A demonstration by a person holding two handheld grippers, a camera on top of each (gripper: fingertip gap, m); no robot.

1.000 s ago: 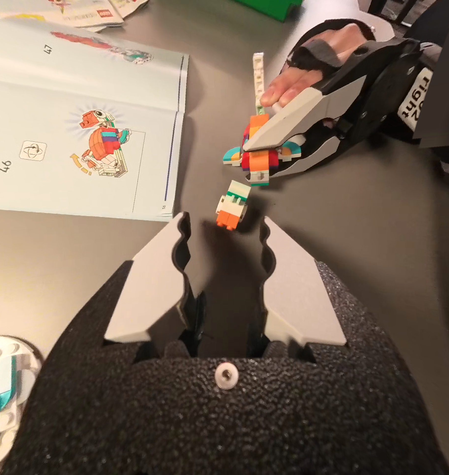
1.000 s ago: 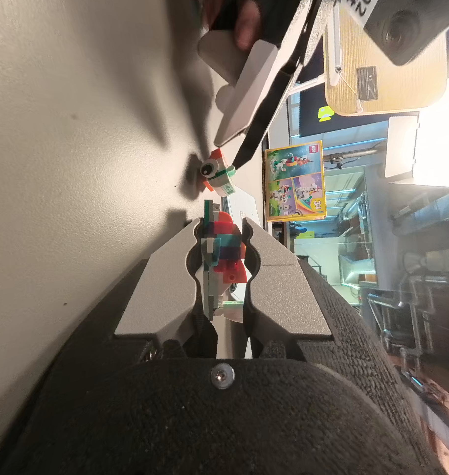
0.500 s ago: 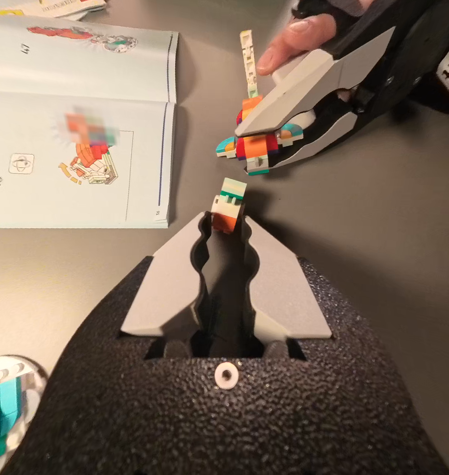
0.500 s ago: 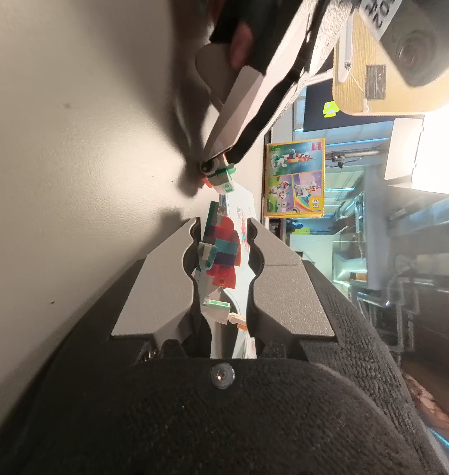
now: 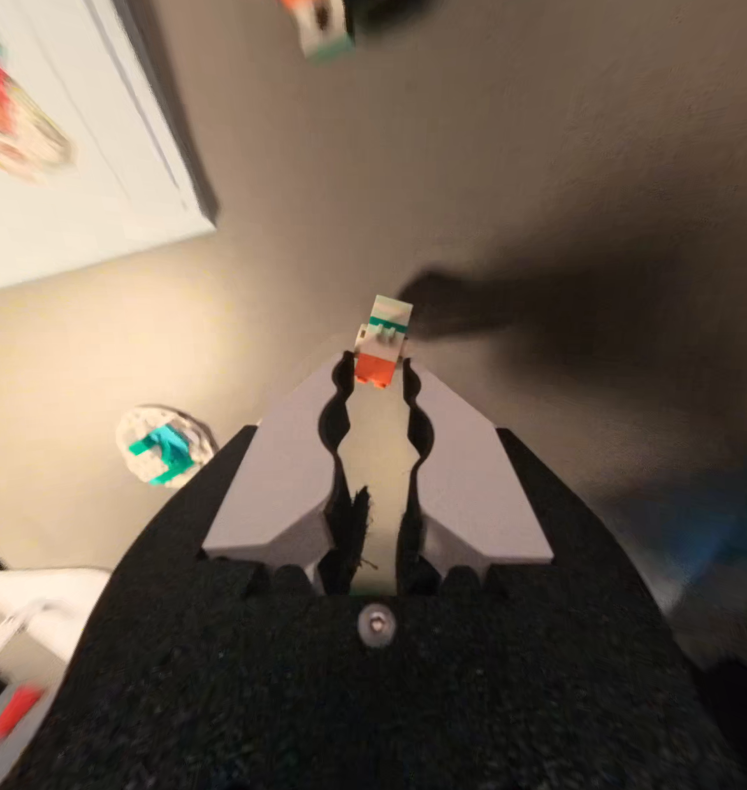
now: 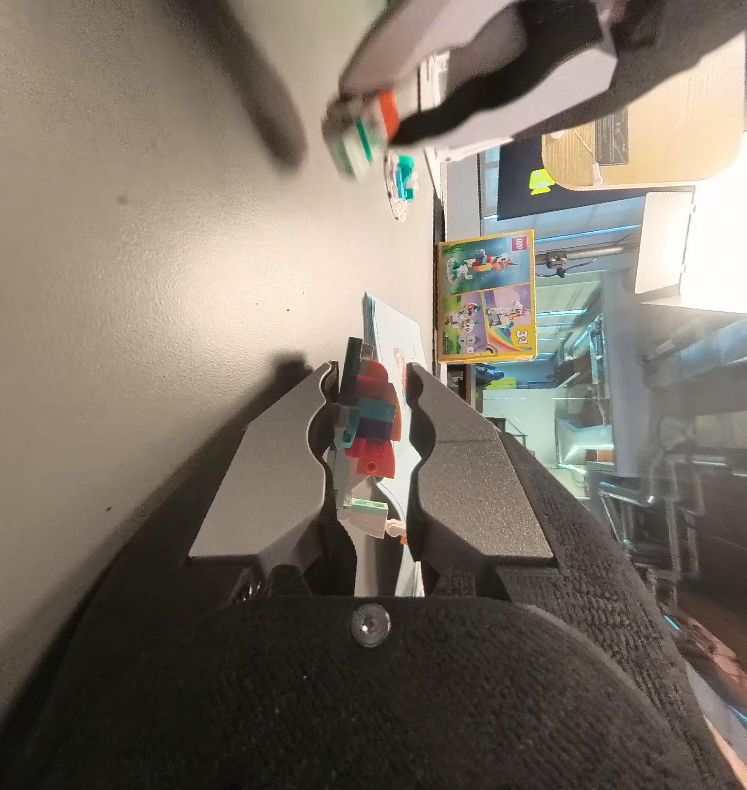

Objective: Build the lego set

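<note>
On the grey tabletop (image 5: pixel 107 350) lie an open pale-blue instruction booklet (image 5: pixel 64 128) and a clear round plate carrying teal bricks (image 5: pixel 164 444). A yellow set box (image 6: pixel 487 297) stands at the far edge. The left gripper (image 5: pixel 378 363) pinches the small orange, white and teal brick piece (image 5: pixel 382 342) at its fingertips, white end pointing forward, apparently lifted off the table. The right gripper (image 6: pixel 369 376) clamps the red, purple and teal brick body (image 6: pixel 369 414), its long axis along the fingers.
</note>
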